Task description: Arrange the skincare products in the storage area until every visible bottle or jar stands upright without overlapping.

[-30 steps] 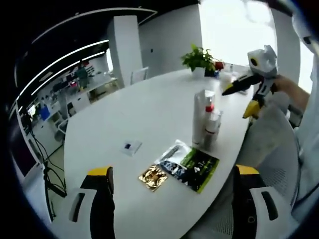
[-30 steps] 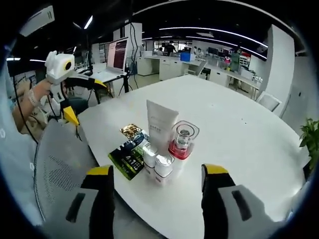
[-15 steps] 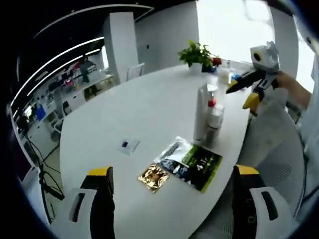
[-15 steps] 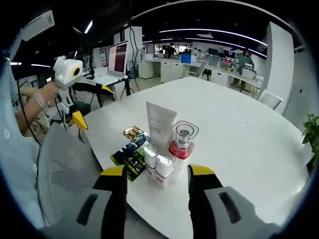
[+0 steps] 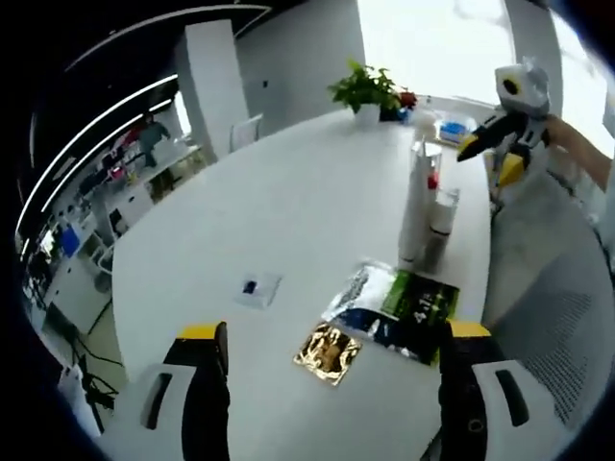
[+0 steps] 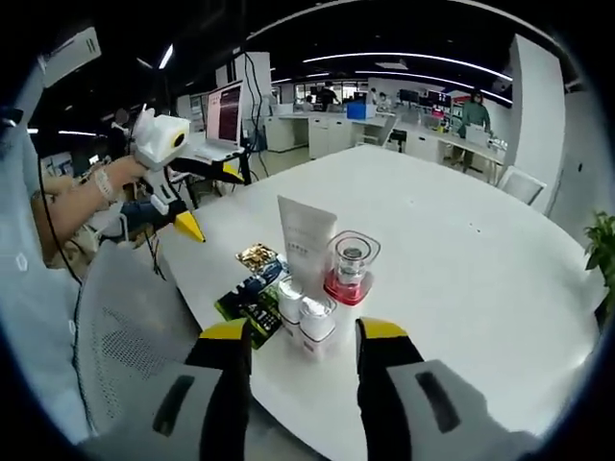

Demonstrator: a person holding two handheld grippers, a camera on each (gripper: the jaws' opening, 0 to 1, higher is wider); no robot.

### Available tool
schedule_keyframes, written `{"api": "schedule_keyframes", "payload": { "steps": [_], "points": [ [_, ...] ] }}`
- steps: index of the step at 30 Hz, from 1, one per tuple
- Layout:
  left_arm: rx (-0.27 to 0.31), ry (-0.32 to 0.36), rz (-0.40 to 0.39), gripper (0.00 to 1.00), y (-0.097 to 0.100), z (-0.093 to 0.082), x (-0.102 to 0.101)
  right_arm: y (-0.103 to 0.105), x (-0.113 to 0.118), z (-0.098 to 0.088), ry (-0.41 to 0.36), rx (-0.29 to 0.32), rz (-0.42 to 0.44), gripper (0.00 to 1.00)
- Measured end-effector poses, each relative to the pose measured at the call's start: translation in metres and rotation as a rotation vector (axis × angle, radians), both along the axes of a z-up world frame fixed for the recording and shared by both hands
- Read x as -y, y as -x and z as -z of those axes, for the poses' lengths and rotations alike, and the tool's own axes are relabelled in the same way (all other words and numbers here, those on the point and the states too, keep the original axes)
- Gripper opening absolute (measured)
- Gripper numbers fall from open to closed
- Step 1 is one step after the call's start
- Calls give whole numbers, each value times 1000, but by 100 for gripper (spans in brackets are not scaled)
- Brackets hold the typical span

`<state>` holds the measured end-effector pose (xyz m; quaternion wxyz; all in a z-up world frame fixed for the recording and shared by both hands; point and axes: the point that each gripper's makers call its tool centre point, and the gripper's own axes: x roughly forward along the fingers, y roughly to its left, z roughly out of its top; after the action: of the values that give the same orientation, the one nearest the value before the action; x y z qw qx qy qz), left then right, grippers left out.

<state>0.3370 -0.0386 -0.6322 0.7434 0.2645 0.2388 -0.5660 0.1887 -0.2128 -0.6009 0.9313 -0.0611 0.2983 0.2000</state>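
While both stay empty, the right gripper [image 6: 303, 331] has narrowed; the left gripper [image 5: 329, 336] remains wide apart.

Large white oval table [image 6: 461, 259] carrying cluster near edge: upright white tube [image 6: 306, 240], red-based clear jar [image 6: 350, 265], two small white bottles [image 6: 307, 315]. Dark-green sachets [image 5: 399, 305], gold sachet [image 5: 329, 351], small white card [image 5: 258, 287], possibly label, lying flat.
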Motion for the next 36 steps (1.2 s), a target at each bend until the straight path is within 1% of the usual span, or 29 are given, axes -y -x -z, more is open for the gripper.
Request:
{"api": "schedule_keyframes", "payload": {
  "steps": [2, 3, 7, 10, 12, 14, 16, 18, 19, 21, 22, 23, 25, 27, 29, 30, 31, 33, 34, 35, 36],
  "points": [
    [7, -7, 10, 79, -8, 2, 2, 0, 1, 0, 4, -1, 1, 42],
    [23, -19, 24, 76, -13, 3, 3, 0, 1, 0, 0, 0, 5, 41],
    [49, -64, 66, 72, -27, 10, 6, 0, 2, 2, -2, -8, 8, 40],
    [86, -88, 79, 63, -45, 15, 9, 0, 2, 2, -5, -8, 11, 39],
    [103, -98, 96, 60, -53, 18, 11, -1, 3, 1, -6, -5, 10, 38],
    [92, -128, 111, 61, -60, 25, 12, -2, 5, 0, -1, -3, 13, 38],
    [85, -151, 133, 58, -65, 32, 14, -2, 8, 0, 5, -5, 17, 38],
    [91, -168, 128, 58, -74, 38, 15, -2, 9, 0, 4, -9, 17, 38],
    [84, -197, 136, 58, -78, 43, 14, -2, 10, 1, 4, -12, 19, 38],
    [92, -226, 141, 59, -85, 48, 13, -1, 11, 2, 6, -20, 20, 37],
    [106, -237, 138, 60, -90, 50, 14, -1, 10, 3, 3, -23, 18, 37],
    [107, -270, 149, 59, -94, 55, 13, -2, 11, 4, 1, -23, 21, 37],
    [102, -290, 154, 53, -99, 59, 15, -2, 11, 5, 6, -29, 18, 38],
    [74, -308, 153, 51, -103, 66, 18, -3, 14, 5, 10, -29, 24, 38],
    [101, -300, 169, 51, -113, 69, 25, -4, 16, 5, 8, -30, 27, 38],
    [100, -316, 172, 52, -117, 72, 26, -4, 17, 4, 8, -28, 29, 38],
    [113, -325, 178, 52, -121, 74, 27, -4, 18, 4, 9, -30, 31, 38],
    [169, -367, 212, 53, -134, 77, 30, -4, 20, 5, 9, -34, 37, 38],
    [207, -373, 209, 54, -135, 75, 33, -4, 20, 6, 10, -35, 39, 38],
    [219, -395, 187, 54, -139, 77, 33, -4, 21, 7, 7, -39, 41, 37],
    [214, -398, 204, 54, -138, 79, 34, -4, 21, 8, 5, -41, 43, 38]
  ]
}}
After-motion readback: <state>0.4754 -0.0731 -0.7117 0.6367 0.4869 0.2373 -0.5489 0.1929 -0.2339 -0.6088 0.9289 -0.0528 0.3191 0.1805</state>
